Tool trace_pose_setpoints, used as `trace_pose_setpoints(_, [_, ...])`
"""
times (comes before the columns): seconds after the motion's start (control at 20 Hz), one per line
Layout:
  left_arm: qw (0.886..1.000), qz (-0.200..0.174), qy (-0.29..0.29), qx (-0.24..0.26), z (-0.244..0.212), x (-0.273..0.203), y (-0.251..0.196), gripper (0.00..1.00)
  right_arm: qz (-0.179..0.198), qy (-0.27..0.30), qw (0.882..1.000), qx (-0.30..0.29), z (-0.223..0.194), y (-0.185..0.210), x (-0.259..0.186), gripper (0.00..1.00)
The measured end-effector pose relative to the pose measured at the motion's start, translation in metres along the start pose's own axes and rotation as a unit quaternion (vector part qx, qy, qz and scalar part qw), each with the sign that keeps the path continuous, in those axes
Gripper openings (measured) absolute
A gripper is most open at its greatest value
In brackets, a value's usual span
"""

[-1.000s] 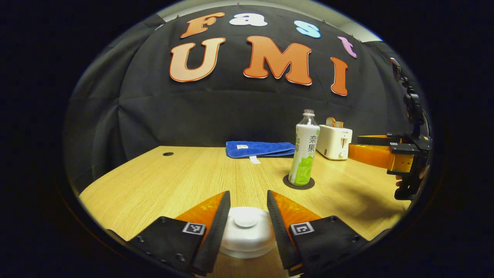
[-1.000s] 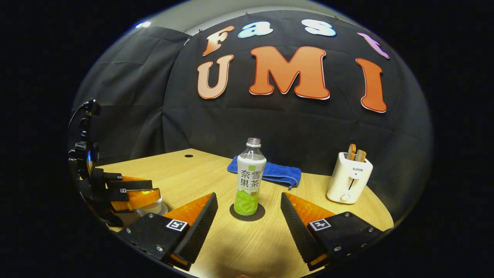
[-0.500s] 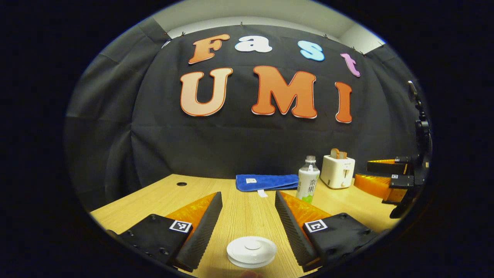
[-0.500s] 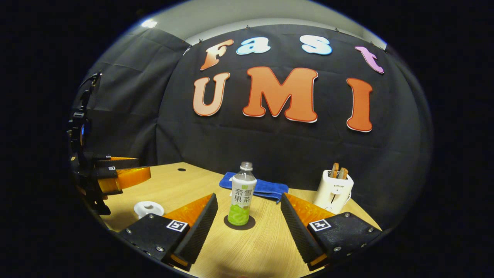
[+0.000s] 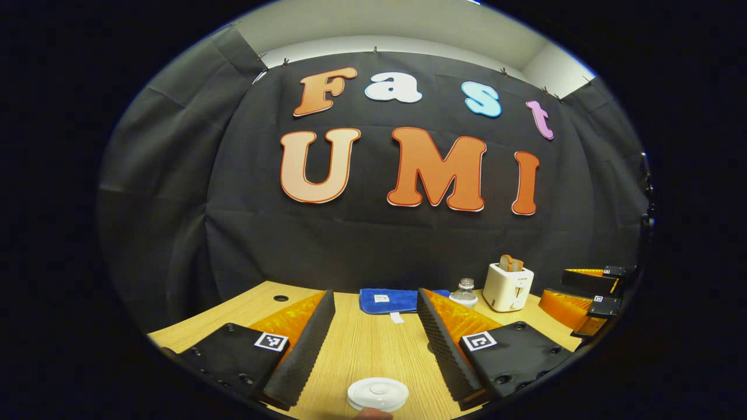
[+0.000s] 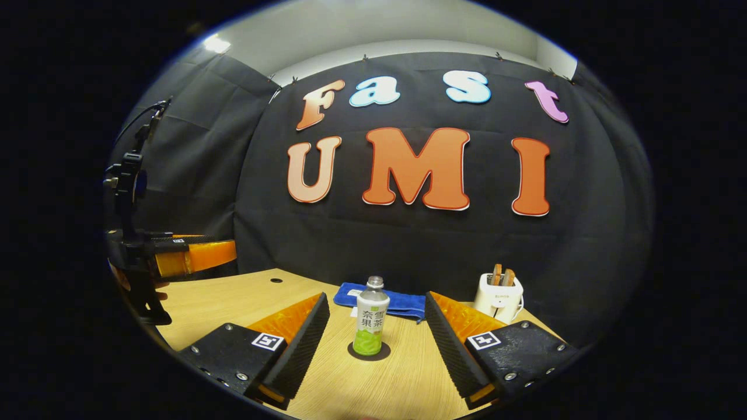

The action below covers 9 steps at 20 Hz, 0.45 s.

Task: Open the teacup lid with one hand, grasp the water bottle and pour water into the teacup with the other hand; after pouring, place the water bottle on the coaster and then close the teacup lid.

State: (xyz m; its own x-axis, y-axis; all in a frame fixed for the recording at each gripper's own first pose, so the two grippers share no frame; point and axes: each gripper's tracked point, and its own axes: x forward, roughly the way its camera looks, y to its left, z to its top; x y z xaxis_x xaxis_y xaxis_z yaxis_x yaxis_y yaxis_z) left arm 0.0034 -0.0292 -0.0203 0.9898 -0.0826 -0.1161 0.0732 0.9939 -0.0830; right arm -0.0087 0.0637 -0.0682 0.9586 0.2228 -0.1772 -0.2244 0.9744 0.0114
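both the left gripper (image 5: 373, 338) and right gripper (image 6: 376, 341) hang wide open and empty, so a careless sweep could topple the water bottle (image 6: 372, 319) off its coaster (image 6: 369, 351) mid-table.

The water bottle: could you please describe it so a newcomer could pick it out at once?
Start at the wooden table before the black cloth wall. Near its middle, in front of the folded blue towel and left of the white toaster, a dark round coaster lies. The water bottle stands upright on it, the only tall clear thing there, uncapped, with a white-and-green label.
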Motion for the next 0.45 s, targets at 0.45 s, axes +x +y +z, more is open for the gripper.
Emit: trace_pose_setpoints(0.45, [1.000, -0.014, 0.000, 0.011, -0.009, -0.005, -0.010, 0.94, -0.018, -0.001, 1.000, -0.008, -0.002, -0.003, 0.004, 0.99])
